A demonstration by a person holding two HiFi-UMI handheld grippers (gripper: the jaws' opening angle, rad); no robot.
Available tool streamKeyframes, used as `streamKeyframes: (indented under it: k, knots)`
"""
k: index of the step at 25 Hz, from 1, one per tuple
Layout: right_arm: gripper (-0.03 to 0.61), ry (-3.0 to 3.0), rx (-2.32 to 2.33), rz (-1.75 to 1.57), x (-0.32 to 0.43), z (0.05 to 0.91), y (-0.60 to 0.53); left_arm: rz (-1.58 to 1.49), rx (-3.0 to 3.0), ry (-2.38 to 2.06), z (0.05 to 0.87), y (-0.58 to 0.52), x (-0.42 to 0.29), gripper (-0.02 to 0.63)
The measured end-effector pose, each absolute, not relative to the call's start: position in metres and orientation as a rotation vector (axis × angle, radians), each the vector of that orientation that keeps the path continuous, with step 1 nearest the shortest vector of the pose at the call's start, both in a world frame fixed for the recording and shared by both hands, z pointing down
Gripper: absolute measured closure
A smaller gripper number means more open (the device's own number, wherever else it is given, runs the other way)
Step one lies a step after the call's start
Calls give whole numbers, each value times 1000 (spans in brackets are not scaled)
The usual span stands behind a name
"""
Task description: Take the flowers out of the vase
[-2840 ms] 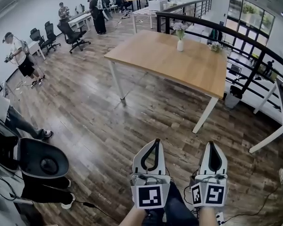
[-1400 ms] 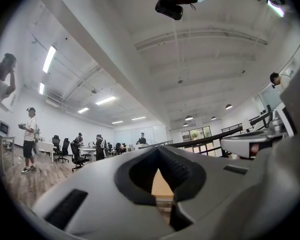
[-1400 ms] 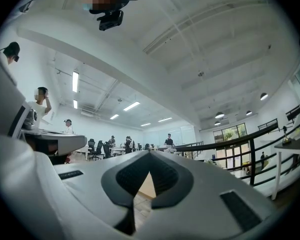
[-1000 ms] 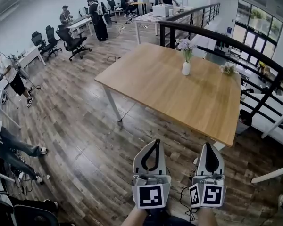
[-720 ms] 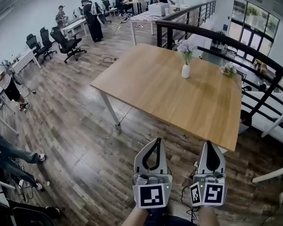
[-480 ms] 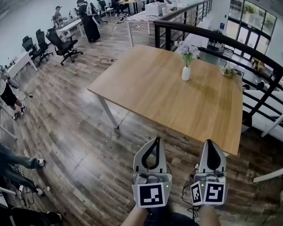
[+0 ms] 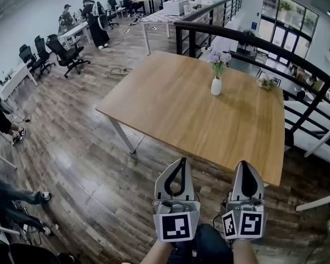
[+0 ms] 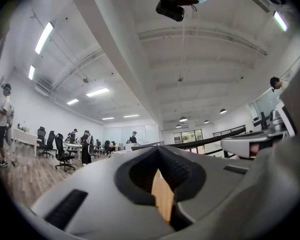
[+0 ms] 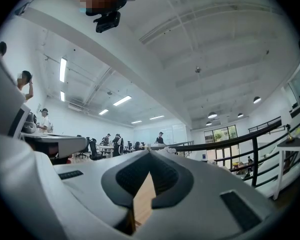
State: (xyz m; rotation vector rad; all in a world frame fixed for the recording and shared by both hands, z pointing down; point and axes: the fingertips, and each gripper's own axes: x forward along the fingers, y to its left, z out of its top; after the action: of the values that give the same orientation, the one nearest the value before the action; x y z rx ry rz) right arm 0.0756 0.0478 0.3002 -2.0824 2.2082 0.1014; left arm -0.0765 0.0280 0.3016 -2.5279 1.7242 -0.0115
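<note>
A white vase [image 7: 216,86] with pale purple flowers [image 7: 219,58] stands upright toward the far side of a wooden table [image 7: 176,103]. My left gripper [image 7: 181,160] and right gripper [image 7: 245,163] are side by side at the bottom of the head view. They hover over the floor just short of the table's near edge, far from the vase. Both are shut with nothing between the jaws. In the left gripper view, the left gripper [image 8: 159,149] points level, with a strip of table showing through its jaws. The right gripper [image 9: 150,153] in the right gripper view shows the same.
A small bunch of flowers [image 7: 268,82] lies near the table's far right corner. A black railing [image 7: 247,34] runs behind the table. Office chairs [image 7: 63,51], desks and several people fill the far left. A white table's leg [image 7: 319,199] stands at the right.
The table and vase have drawn closer and lower in the head view as I move toward them. Both grippers keep the same pose and stay shut.
</note>
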Motion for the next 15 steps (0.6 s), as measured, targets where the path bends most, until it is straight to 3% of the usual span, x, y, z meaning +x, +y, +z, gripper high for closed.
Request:
streamKeyframes:
  k: [15]
  knots:
    - [585,2221,-2076,85,94,305,-34,-38,-2539,1748,313,-48,-56,577]
